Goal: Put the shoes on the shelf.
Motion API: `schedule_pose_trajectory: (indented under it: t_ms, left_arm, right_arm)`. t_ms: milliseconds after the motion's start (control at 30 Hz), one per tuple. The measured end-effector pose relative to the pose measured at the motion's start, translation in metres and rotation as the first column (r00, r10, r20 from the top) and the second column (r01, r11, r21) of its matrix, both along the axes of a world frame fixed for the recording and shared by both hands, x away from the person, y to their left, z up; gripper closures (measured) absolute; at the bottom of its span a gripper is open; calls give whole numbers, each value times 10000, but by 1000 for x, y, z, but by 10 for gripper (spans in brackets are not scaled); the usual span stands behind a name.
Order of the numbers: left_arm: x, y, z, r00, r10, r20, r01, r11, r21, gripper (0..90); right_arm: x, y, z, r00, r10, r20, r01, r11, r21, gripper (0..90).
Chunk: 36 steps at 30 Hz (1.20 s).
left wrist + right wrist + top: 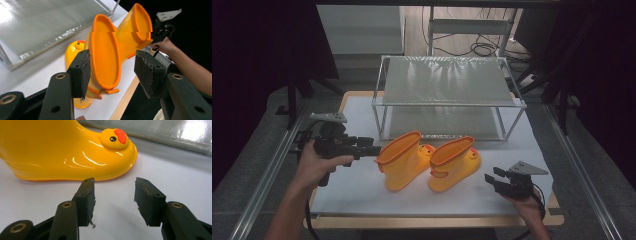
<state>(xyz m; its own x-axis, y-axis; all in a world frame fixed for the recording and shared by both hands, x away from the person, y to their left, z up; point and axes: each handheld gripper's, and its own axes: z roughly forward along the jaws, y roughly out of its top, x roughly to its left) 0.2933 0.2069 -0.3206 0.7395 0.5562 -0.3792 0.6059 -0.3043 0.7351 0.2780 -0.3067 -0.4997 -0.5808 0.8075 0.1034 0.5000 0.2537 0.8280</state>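
1. Black jaws of the left gripper (111, 72) rise nearest the lens in the left gripper view, standing wide apart; nothing is clamped between them.
2. Beyond that gap stands the left boot (105, 57), a glossy yellow rubber boot with an orange rim; its open shaft mouth faces the jaws, and the pads (81, 72) do not press on it.
3. Seen from the high view, the left gripper (374, 150) is held level in the left hand (314, 167), its tips just beside the rim of the left boot (402, 160).
4. Both boots stand upright side by side on the white table top (357, 190); the right boot (452, 162) is just beside the left one, and their toes point toward the wire rack (447, 95) behind them.
5. Right gripper (496, 179) rests low near the table's front right corner, held by the right hand (527, 202), apart from the right boot.
6. Viewed along the right gripper (114, 195), its jaws stand wide and empty over the white surface; the duck-faced toe of the right boot (75, 152) lies just ahead of them, untouched.
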Motion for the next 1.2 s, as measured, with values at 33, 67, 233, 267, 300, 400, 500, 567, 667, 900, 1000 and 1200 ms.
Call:
schedule_pose_trajectory:
  t_ms: [33,67,233,267,300,400,500,567,667,900,1000,1200]
  left_arm:
    - [1,-2,2,10000,-64,2,64,10000,-35,469]
    - [1,-5,5,9999,-144,-4,144,9999,-52,469]
    - [5,-18,11,9991,-417,-43,417,9991,14,469]
    - [8,-24,14,9984,-567,-81,567,9984,27,469]
    - [9,-27,15,9981,-614,-105,614,9981,20,469]
    - [11,-33,17,9976,-679,-103,680,9976,89,469]
    - [14,-40,19,9962,-856,-157,857,9963,84,470]
    - [17,-44,20,9954,-937,-209,939,9955,100,470]
    - [22,-54,21,9943,-1027,-292,1032,9945,178,471]
    - [27,-67,22,9920,-1200,-389,1211,9923,264,473]
    - [30,-73,22,9908,-1281,-434,1293,9913,254,473]
    - [36,-82,22,9886,-1399,-564,1417,9895,278,474]
  right_arm:
    - [0,0,0,10000,-18,-42,18,10000,0,496]
    - [0,0,-1,10000,-31,-66,31,10000,-2,495]
    - [0,1,-1,10000,-34,-69,34,10000,-25,493]
    - [0,1,-2,10000,-26,-84,26,10000,-66,492]
    - [0,1,-2,10000,-26,-95,26,10000,-68,491]
    - [0,1,-2,9999,-9,-102,8,10000,-93,491]
    - [1,1,-2,10000,-21,-97,21,10000,-94,491]
    - [1,0,-2,10000,-22,-66,21,9999,-113,491]
    - [1,0,-2,10000,-50,-84,49,9999,-114,490]
    - [1,0,-2,9999,-60,-96,58,9999,-131,488]
    - [1,-1,-3,9999,-66,-129,64,9999,-133,484]
    - [2,-1,-3,9999,-78,-143,76,9998,-160,483]
